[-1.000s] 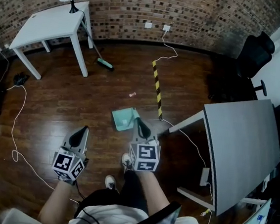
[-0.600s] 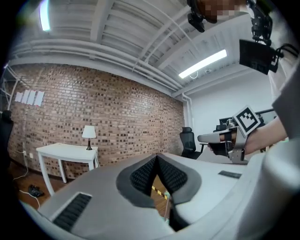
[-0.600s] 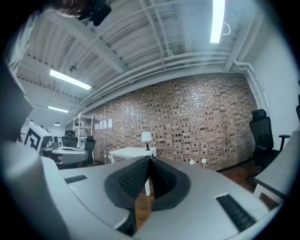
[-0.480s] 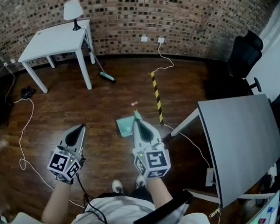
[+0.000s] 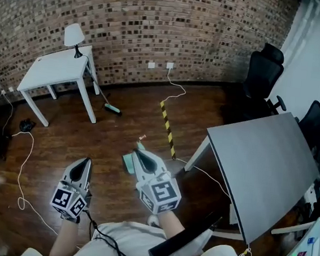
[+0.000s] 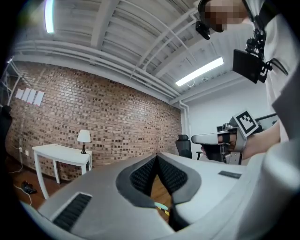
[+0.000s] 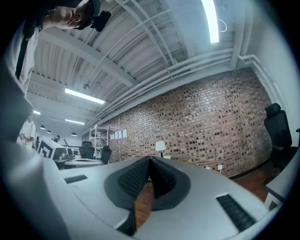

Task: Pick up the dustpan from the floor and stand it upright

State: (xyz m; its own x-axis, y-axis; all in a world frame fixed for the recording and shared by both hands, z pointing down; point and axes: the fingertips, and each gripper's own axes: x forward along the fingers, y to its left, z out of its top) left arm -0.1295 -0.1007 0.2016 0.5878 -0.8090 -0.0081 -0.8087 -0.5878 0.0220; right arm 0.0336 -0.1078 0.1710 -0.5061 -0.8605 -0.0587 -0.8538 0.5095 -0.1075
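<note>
on the dark wood floor [image 5: 113, 139], in the lower middle of the head view, the teal dustpan [image 5: 128, 162] lies with its right part hidden behind the right tongs [image 5: 137, 150]. a sliver of it also shows low in the gap of the left tongs [image 6: 157, 157] in the left gripper view. both tongs are closed, pads meeting at the tips, with nothing between them; only floor shows through the slot below each tip. neither touches the dustpan. the left tongs sit at the lower left of the head view, apart from the right ones.

a brick wall [image 5: 159, 28] fills the top of the head view, with two outlets [image 5: 153, 65] low on it. a white cable [image 5: 178, 89] runs from one of them down across the boards. a yellow-black strip [image 5: 167, 128] lies on the floor in the middle of the frame, its near end just right of the dustpan. a small pink scrap [image 5: 142, 137] lies just above the dustpan.

at the upper left stands a white tabletop [image 5: 55, 71] with a lamp [image 5: 74, 35] on its far corner. a broom [image 5: 112, 108] leans by its right leg, head on the floor. another cable [image 5: 23, 161] loops along the left side, ending near a dark bundle [image 5: 26, 125]. a grey tabletop [image 5: 258, 163] fills the right, and a black chair [image 5: 264, 70] stands above it by a white wall [image 5: 319, 50]. overhead, the gripper views show a white beamed ceiling [image 6: 117, 42] with strip lights [image 6: 199, 71].
</note>
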